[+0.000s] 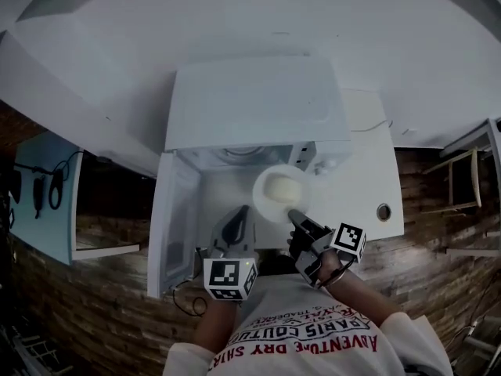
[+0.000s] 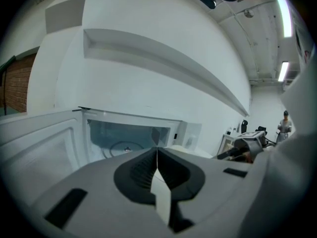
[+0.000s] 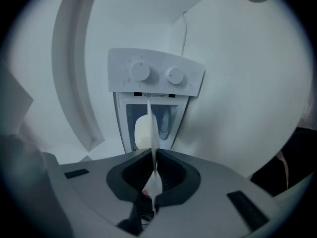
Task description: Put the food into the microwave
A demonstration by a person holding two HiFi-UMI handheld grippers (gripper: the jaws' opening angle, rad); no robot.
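A white microwave (image 1: 258, 104) stands on a white table (image 1: 368, 171), its door (image 1: 174, 222) swung open to the left. In front of the open cavity (image 2: 124, 138) hangs a white plate (image 1: 266, 204) with a pale round piece of food (image 1: 282, 186) on it. My right gripper (image 1: 296, 218) is shut on the plate's near rim. In the right gripper view the plate (image 3: 150, 118) shows edge-on between the jaws, the food (image 3: 140, 133) beside it, under the knob panel (image 3: 156, 73). My left gripper (image 1: 239, 218) is shut left of the plate, apparently empty.
A round cable hole (image 1: 383, 211) sits in the table right of the microwave. A wooden chair (image 1: 462, 178) stands at the far right and a blue panel (image 1: 43, 194) at the left. The turntable ring (image 2: 121, 147) lies inside the cavity.
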